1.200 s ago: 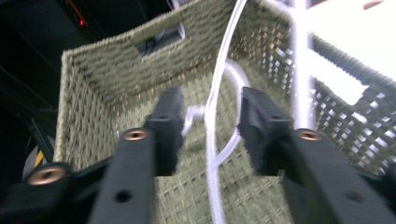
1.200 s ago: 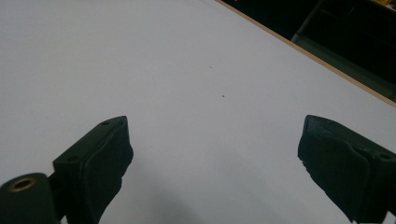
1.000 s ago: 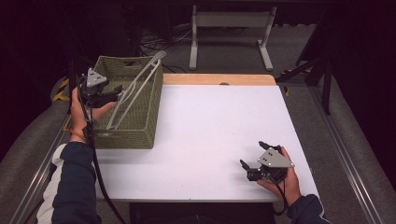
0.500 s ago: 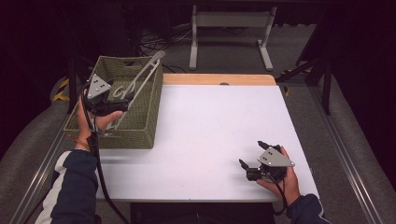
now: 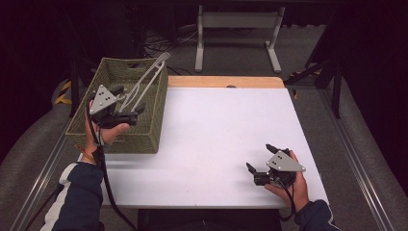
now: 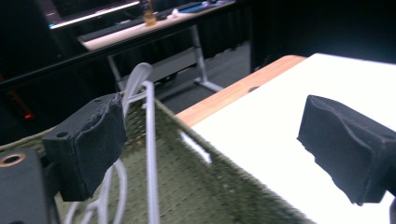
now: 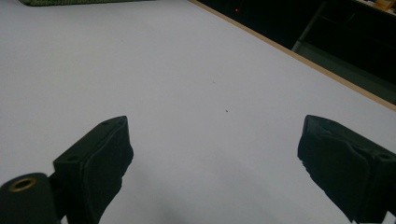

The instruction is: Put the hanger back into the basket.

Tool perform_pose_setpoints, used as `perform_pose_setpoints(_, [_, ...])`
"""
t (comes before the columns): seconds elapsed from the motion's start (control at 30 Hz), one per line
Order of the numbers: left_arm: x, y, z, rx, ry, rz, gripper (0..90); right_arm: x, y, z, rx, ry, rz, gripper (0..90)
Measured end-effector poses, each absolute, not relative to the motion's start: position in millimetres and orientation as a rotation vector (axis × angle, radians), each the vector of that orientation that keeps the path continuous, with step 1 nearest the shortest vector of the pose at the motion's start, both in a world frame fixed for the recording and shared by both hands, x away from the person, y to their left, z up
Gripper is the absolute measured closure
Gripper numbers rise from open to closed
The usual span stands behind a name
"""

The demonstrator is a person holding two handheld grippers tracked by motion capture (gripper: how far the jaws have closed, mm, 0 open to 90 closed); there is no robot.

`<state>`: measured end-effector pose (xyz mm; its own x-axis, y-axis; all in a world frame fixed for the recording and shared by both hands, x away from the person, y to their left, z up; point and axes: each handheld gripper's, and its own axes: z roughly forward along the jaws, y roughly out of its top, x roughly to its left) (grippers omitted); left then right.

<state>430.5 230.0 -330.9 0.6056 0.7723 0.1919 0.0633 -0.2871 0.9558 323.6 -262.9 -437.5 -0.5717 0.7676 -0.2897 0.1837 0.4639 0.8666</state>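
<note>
**Left gripper over basket, white wire piece leaning on far rim**

The white wire piece (image 5: 144, 86) sits in the olive basket (image 5: 149, 130) at the table's left-front corner. Its long axis runs diagonally: low end inside the basket, rounded top end pointing up and away from the person, past the basket's far right corner. What it is exactly can't be told.

Left gripper (image 5: 126, 105) hangs over the basket interior w/ jaws spread wide, holding nothing; wire piece is just beside its tips. Right gripper (image 5: 257, 161) rests near the table's near-right edge, jaws wide apart too, nothing between.

High view gives the whole layout. Left gripper view adds the close-up: wire rods (image 6: 150, 154) rise near the left pad (image 6: 86, 140), w/ the basket wall's woven mesh and a handle slot visible. Right gripper view gives bare white table (image 7: 187, 70) and its wood edge strip.

Broad open tabletop lies btw basket and right gripper.
</note>
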Motion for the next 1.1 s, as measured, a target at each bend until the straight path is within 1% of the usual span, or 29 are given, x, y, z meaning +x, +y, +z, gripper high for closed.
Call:
perform_pose_setpoints(0.4, [402.9, 212.5, -334.3, 1.740, 0.574, 0.793, 6.4, 324.5, -262.5, -435.8, 0.825, 2.029, 1.148, 9.8])
perform_pose_setpoints(0.5, [391.4, 206.0, -337.1, 1.738, 0.531, 0.774, 7.2, 325.1, -258.2, -433.8, 0.836, 2.030, 1.170, 9.8])
perform_pose_setpoints(0.63, [383.3, 201.1, -339.4, 1.737, 0.493, 0.781, 7.6, 326.7, -252.6, -430.8, 0.836, 2.030, 1.198, 9.5])
perform_pose_setpoints(1.03, [361.5, 182.8, -361.5, 1.780, 0.424, 0.701, 7.4, 335.7, -232.5, -424.1, 0.853, 2.018, 1.219, 8.6])
perform_pose_setpoints(1.1, [359.3, 182.0, -364.1, 1.779, 0.420, 0.708, 7.5, 335.9, -231.8, -423.8, 0.851, 2.017, 1.219, 8.7])
